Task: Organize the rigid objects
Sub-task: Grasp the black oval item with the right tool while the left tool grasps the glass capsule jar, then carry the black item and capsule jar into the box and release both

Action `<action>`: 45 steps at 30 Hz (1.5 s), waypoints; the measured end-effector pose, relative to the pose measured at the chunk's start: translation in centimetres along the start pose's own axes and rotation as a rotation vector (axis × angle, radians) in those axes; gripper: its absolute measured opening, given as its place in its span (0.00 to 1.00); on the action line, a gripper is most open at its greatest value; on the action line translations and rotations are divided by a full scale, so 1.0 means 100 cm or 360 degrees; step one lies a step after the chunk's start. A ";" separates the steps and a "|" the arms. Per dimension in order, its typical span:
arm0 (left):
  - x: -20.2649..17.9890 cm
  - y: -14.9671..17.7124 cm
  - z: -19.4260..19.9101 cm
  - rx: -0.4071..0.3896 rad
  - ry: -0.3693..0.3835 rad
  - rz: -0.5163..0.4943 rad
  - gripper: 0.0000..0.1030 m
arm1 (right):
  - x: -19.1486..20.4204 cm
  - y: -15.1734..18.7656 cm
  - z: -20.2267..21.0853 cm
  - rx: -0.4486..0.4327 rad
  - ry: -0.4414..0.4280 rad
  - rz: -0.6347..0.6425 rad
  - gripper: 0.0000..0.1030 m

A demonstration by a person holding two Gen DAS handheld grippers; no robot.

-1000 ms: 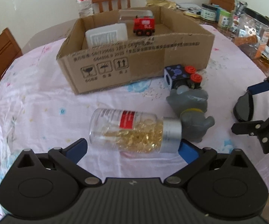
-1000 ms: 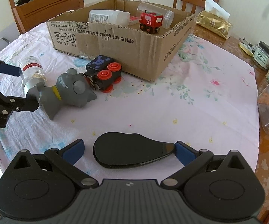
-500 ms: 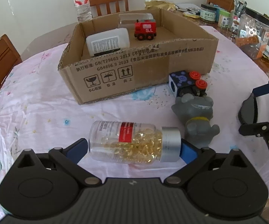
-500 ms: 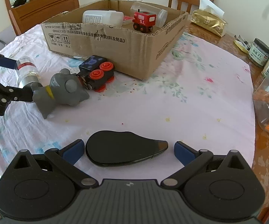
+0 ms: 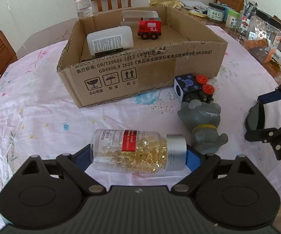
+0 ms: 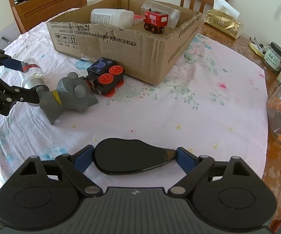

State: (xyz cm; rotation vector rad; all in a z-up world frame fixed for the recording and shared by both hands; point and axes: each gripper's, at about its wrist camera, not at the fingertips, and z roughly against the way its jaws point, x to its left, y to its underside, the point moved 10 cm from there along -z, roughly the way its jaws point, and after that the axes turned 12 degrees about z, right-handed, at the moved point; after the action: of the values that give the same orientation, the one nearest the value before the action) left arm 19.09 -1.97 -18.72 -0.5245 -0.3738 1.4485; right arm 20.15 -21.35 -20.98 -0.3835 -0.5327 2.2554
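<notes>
Both pairs of fingers have just been closing since a second ago: my left gripper (image 5: 138,157) now has its blue pads pressed on the two ends of the pill bottle (image 5: 137,152), and my right gripper (image 6: 134,157) has drawn in until its pads meet the two ends of the black case (image 6: 132,159), where before there were gaps. That bottle lies on its side on the pink flowered tablecloth (image 5: 33,105), clear plastic with a red label band, a silver cap and yellow capsules inside. Flat, dark and teardrop-shaped, the case rests on the cloth near the table's edge. Just past the bottle's cap lies a grey rubber toy (image 5: 203,122), touching a black toy car (image 5: 194,88) with red wheels, which sits against the cardboard box (image 5: 140,68). Inside the box I see a white bottle (image 5: 110,40), a red toy train (image 5: 150,28) and a clear jar (image 5: 138,15).
</notes>
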 end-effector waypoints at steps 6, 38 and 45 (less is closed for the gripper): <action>0.001 -0.002 0.007 0.0055 -0.0013 -0.0049 0.91 | -0.003 -0.002 0.003 0.0030 -0.0001 -0.0031 0.90; -0.016 -0.146 -0.001 -0.0162 0.0069 -0.0091 0.91 | -0.052 -0.140 0.073 -0.0349 0.0089 0.0153 0.90; -0.006 -0.147 -0.010 -0.0216 0.0051 0.0035 0.92 | -0.055 -0.149 0.058 -0.0316 0.0061 0.0137 0.90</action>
State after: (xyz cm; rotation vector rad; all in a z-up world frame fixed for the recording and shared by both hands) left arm 31.86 -3.25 -11.39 -0.6622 -0.4443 1.4408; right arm 30.50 -17.78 -8.12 -0.5582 -0.7357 2.2790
